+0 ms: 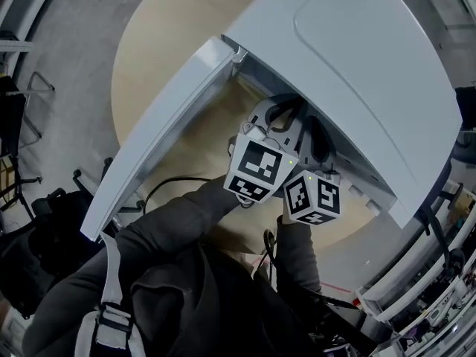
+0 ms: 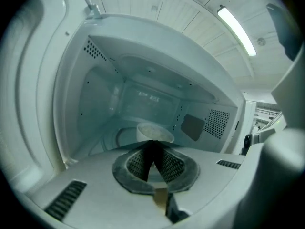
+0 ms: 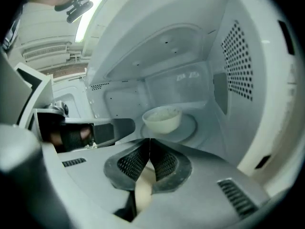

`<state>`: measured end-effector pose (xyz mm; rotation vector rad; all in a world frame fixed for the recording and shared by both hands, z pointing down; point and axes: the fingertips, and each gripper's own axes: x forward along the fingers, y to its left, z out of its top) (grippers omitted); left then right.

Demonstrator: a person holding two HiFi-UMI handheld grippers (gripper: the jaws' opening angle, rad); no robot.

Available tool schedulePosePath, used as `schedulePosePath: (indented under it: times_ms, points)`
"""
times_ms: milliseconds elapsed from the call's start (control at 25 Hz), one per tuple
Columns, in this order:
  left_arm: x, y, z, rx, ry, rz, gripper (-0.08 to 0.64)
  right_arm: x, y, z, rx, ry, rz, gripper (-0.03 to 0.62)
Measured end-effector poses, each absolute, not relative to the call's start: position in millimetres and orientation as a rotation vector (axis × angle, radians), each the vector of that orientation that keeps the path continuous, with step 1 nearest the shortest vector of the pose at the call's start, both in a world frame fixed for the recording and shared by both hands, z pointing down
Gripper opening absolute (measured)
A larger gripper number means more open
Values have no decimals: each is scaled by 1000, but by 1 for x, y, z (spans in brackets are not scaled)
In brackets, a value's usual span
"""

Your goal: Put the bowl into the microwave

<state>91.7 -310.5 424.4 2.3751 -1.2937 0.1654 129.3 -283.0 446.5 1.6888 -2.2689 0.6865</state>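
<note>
bowl point(image 3: 162, 119), perhaps of rice, inside microwave point(image 1: 357, 73), left gripper point(image 2: 152, 146) and right gripper point(image 3: 150, 142) jaws closed, empty

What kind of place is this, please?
Probably a lab or workshop rather than a kitchen: the white microwave stands on a round pale wooden table, with cluttered equipment racks beside it.

A round, pale wooden desk point(image 1: 156, 43) carried the white microwave point(image 1: 357, 73), its door point(image 1: 160, 136) standing open over the desk top. Inside, the turntable point(image 3: 189, 128) bore the white bowl point(image 3: 162, 119).
</note>
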Motion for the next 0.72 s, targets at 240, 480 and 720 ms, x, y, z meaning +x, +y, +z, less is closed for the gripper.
schedulePosePath:
  times_ms: [240, 480, 720]
  points:
    - [87, -243, 421, 2359, -1279, 148, 9, 111, -215, 443, 1587, -2359, 746, 11]
    - [84, -154, 382, 2355, -1324, 120, 9, 99, -128, 410, 1467, -2489, 818, 11]
    - [77, -85, 332, 2438, -1351, 75, 9, 81, -61, 367, 1397, -2609, 816, 11]
